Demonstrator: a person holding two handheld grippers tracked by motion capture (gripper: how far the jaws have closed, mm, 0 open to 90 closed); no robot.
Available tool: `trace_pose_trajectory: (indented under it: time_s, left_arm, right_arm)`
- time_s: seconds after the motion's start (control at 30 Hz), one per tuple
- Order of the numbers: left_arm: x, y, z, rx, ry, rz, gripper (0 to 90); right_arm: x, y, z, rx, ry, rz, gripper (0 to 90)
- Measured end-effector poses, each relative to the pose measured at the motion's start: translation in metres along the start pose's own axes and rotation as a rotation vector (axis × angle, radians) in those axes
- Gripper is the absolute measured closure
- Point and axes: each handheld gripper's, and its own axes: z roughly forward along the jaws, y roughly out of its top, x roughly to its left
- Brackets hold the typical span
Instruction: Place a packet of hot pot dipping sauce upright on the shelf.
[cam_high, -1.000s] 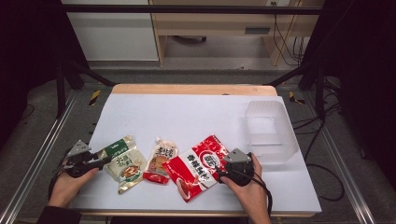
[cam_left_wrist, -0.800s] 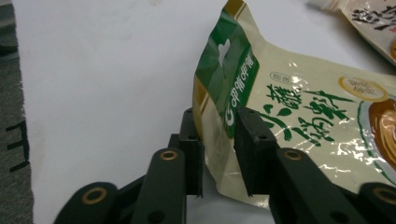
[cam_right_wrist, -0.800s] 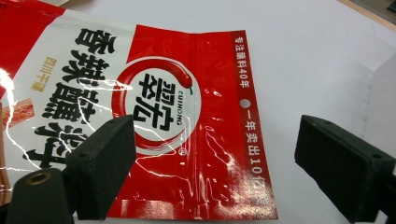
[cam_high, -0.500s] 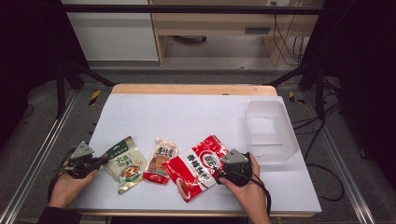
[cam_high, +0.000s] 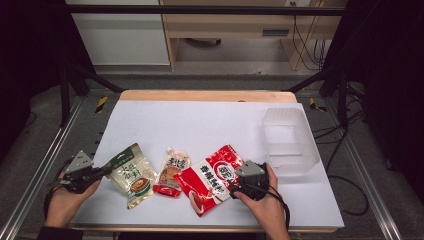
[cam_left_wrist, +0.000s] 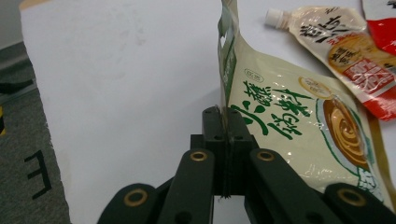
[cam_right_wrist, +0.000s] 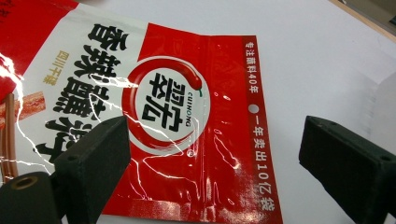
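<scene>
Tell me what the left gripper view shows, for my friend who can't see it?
The left claw is pinched shut on the edge of a cream and green pouch, lifting that edge off the white table. Beside it lies a spouted sauce pouch with a white cap.

I see grey floor (cam_high: 45, 125) around my white table (cam_high: 200, 125), a wooden desk (cam_high: 235, 25) behind it
</scene>
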Motion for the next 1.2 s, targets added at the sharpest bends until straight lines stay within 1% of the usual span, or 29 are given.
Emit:
trace_pose_trajectory:
  time_s: [0.13,0.2,0.33,0.43,0.47,0.6,0.67,0.73,0.8,0.87,0.93,1.0,1.03,1.13,1.17,1.2]
  left_arm:
    - [-0.004,0.008,-0.006,-0.004,-0.001,0.022,90.0]
    - [-0.007,0.013,-0.009,-0.005,-0.002,0.038,90.0]
    - [-0.011,0.023,-0.012,0.018,0.001,0.065,90.0]
    - [-0.011,0.031,-0.014,0.043,-0.014,0.087,90.0]
    - [-0.011,0.035,-0.015,0.046,-0.021,0.092,90.0]
    - [-0.015,0.05,-0.021,0.051,-0.061,0.134,90.0]
    - [-0.017,0.059,-0.022,0.064,-0.068,0.164,90.0]
    - [-0.02,0.067,-0.024,0.073,-0.076,0.194,90.0]
    - [-0.024,0.075,-0.028,0.072,-0.082,0.221,90.0]
    - [-0.028,0.081,-0.032,0.063,-0.092,0.235,90.0]
    - [-0.033,0.088,-0.037,0.056,-0.093,0.255,90.0]
    - [-0.036,0.093,-0.041,0.055,-0.093,0.273,90.0]
    - [-0.037,0.095,-0.042,0.055,-0.098,0.278,90.0]
    - [-0.039,0.103,-0.046,0.051,-0.113,0.312,90.0]
    - [-0.039,0.106,-0.048,0.045,-0.116,0.323,90.0]
    - [-0.04,0.109,-0.05,0.041,-0.111,0.336,90.0]
  right_arm:
    - [0.0,0.0,0.0,0.001,-0.003,-0.005,9.6]
    - [-0.002,-0.001,-0.002,0.002,-0.007,0.005,10.1]
    - [-0.004,-0.001,-0.004,-0.011,-0.016,0.017,10.5]
    - [-0.005,0.0,-0.005,-0.016,-0.013,0.019,10.7]
    - [-0.005,0.0,-0.005,-0.019,-0.009,0.013,10.6]
    - [-0.003,0.001,-0.005,-0.021,-0.002,0.006,10.6]
    - [-0.003,0.0,-0.004,-0.016,0.001,0.001,10.6]
    - [-0.004,0.0,-0.003,-0.015,0.008,0.002,11.9]
    - [-0.006,0.0,-0.003,-0.025,0.027,0.017,12.5]
    - [-0.006,0.001,-0.004,-0.04,0.039,0.024,12.6]
    - [-0.005,0.002,-0.004,-0.048,0.055,0.027,12.6]
    - [-0.003,0.002,-0.004,-0.056,0.065,0.021,13.2]
    - [-0.003,0.003,-0.004,-0.062,0.071,0.01,13.7]
    - [-0.003,0.006,-0.006,-0.081,0.09,0.019,14.8]
    - [-0.002,0.01,-0.008,-0.082,0.112,0.01,16.2]
    - [-0.002,0.01,-0.008,-0.082,0.112,0.01,16.2]
